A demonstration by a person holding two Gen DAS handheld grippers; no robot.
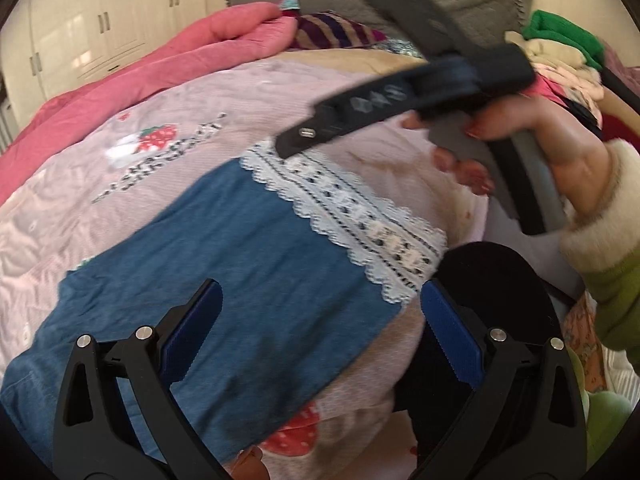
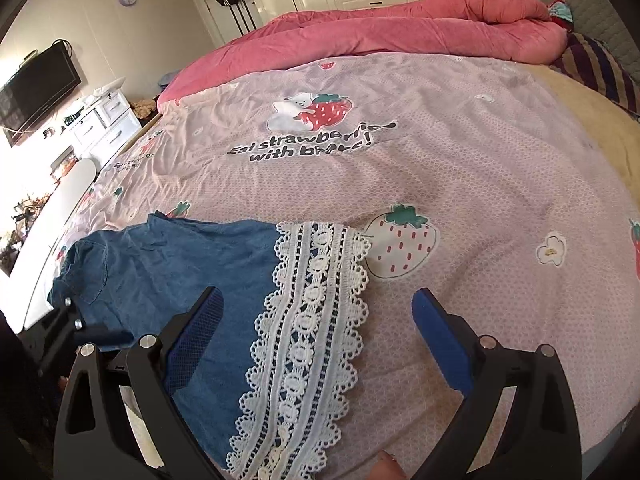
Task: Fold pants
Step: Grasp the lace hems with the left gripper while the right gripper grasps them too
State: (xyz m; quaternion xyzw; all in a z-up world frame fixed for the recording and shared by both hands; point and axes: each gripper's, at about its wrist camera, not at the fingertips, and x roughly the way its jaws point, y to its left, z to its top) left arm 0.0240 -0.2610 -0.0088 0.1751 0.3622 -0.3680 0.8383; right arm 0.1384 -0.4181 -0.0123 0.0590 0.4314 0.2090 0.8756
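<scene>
The left gripper (image 1: 320, 332) stands with its jaws wide apart and nothing between them, hanging above the blue denim pants (image 1: 224, 264). The right gripper (image 2: 318, 344) is likewise spread open and empty, poised over the lace-trimmed end of the pants (image 2: 188, 280).

The pants lie flat on the pink strawberry-print bedspread (image 2: 460, 168), near its front edge. Their white lace hem (image 2: 308, 340) forms the right-hand border of the garment, its scalloped edge lying just beside a printed strawberry (image 2: 402, 244). The far denim end, bunched slightly, reaches toward the left edge of the bed, near a white rounded chair back (image 2: 60, 220).

To the right of the lace and beyond the pants, the bedspread lies open and mostly smooth. That room ends at a rolled pink quilt (image 2: 420, 28) along the far side and a striped pillow (image 2: 600, 64) at the far right corner.

In the left wrist view, the person's right hand (image 1: 552, 148), in a cream cuff, grips the handle of the right tool above the lace hem (image 1: 352, 216).
</scene>
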